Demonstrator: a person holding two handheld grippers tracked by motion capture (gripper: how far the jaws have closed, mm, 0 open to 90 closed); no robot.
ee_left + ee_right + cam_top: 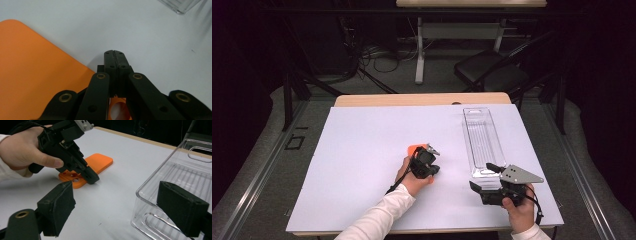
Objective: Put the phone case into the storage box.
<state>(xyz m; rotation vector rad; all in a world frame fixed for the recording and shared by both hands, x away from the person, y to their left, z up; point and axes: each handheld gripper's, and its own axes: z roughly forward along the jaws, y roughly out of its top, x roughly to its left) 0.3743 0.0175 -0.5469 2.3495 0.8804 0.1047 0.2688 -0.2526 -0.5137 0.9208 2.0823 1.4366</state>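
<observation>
A flat orange plate (98, 163) with holes at its near end lies on the white table; in the high view the orange plate (414, 149) peeks out beyond the left hand. My left gripper (93, 179) is shut with nothing between its jaws, tilted down, its tip on the table against the plate's edge. From its own camera, the left gripper (114, 53) has the orange plate (30, 75) on its left. From above, the left gripper (434, 169) is mid-table. My right gripper (482, 176) stands open at the near end of a clear plastic bin (482, 140).
The clear bin (180, 175) is long, empty and ribbed on the bottom, and it runs away from me on the right side of the table. One jaw of my right gripper (117, 195) overlaps its near corner. A chair (492, 70) and a desk stand beyond the table.
</observation>
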